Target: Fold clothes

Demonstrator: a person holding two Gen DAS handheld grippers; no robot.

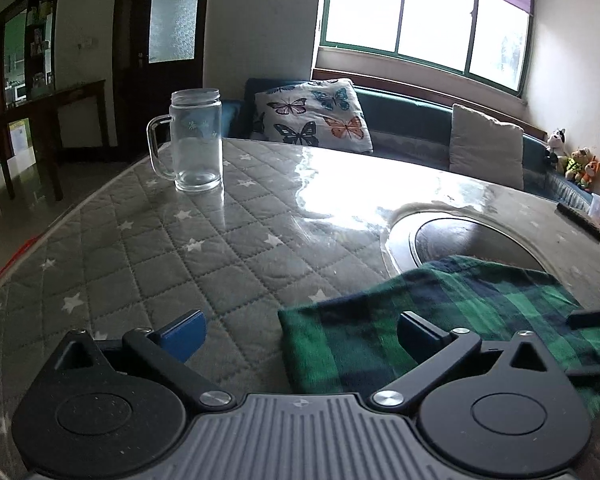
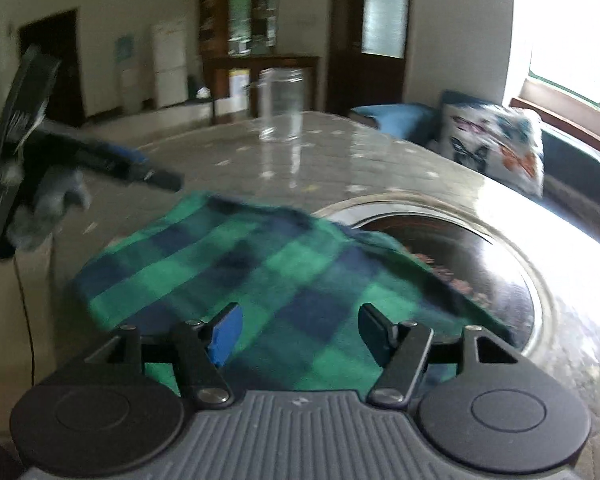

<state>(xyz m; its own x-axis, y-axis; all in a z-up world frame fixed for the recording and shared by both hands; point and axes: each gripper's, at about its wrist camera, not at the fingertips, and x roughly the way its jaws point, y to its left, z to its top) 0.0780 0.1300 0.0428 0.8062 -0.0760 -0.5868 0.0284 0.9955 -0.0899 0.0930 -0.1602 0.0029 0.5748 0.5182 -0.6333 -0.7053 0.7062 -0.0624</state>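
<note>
**Two grippers spread above a folded plaid cloth**

Left wrist view: the left gripper (image 1: 302, 334) has its jaws spread wide with nothing between the pads. Its left blue pad (image 1: 184, 334) hangs over the quilted, star-printed table cover (image 1: 160, 248); its right pad is over the near left corner of the green and navy plaid cloth (image 1: 440, 320). The cloth lies flat and folded on the table, to the right of centre, and its far edge overlaps the rim of a round dark inset (image 1: 460, 240) in the tabletop. A clear glass mug (image 1: 196, 144) with a handle stands upright, well apart from the cloth, toward the far left of the table. Behind the table runs a bench seat with a butterfly-print cushion (image 1: 312, 116) and a plain beige cushion (image 1: 486, 144); a few soft toys (image 1: 572, 160) sit in the far right corner under the window. A dark part of the other gripper shows at the right edge.

Right wrist view, blurred: the right gripper (image 2: 300, 334) has its jaws partly apart, both pads above the plaid cloth (image 2: 240, 272) without pinching it. The cloth's right side drapes over the round inset (image 2: 500, 264). The left gripper (image 2: 112, 160) shows at the upper left, just past the cloth's far left corner. The glass mug (image 2: 282, 104) stands beyond it.
</note>
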